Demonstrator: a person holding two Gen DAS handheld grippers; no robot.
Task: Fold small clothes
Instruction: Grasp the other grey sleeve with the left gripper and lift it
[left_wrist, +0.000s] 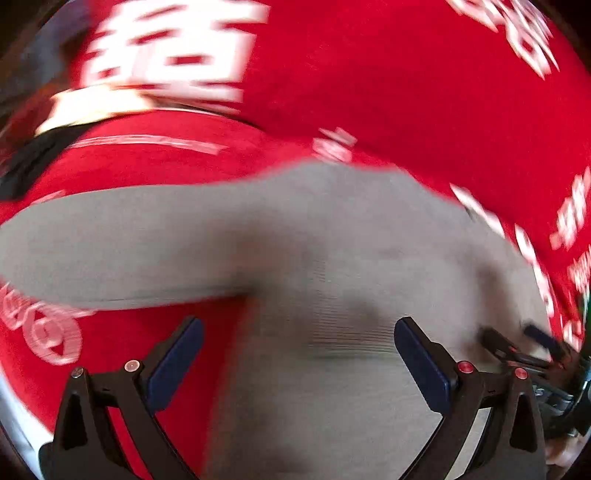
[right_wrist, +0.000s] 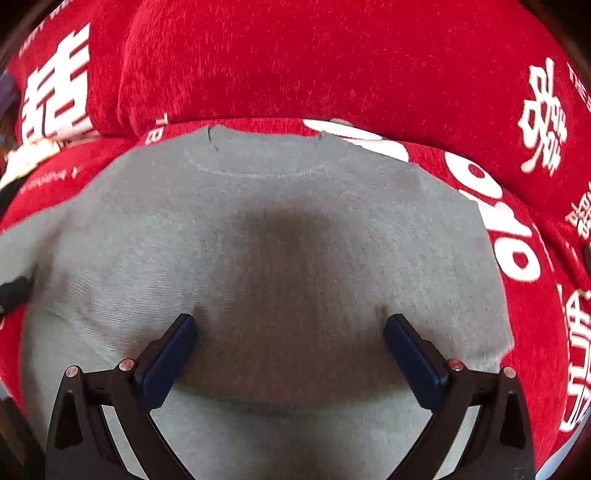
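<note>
Grey sweater (right_wrist: 280, 229) spread flat on a red cover (right_wrist: 332, 62) printed with white characters, neckline (right_wrist: 258, 162) at the far edge, body toward the camera. One sleeve (left_wrist: 122, 243) stretched out sideways from the sweater's body across the red. Right gripper (right_wrist: 290, 332) low above the sweater's middle, fingers (right_wrist: 168, 363) spread wide, nothing between them, dark shadow on the knit just beyond. Left gripper (left_wrist: 299, 332) over the sweater beside the sleeve's root, fingers (left_wrist: 177, 365) likewise wide apart and empty; view there heavily blurred. Right gripper's tips visible at the sweater's far side in the left view.
</note>
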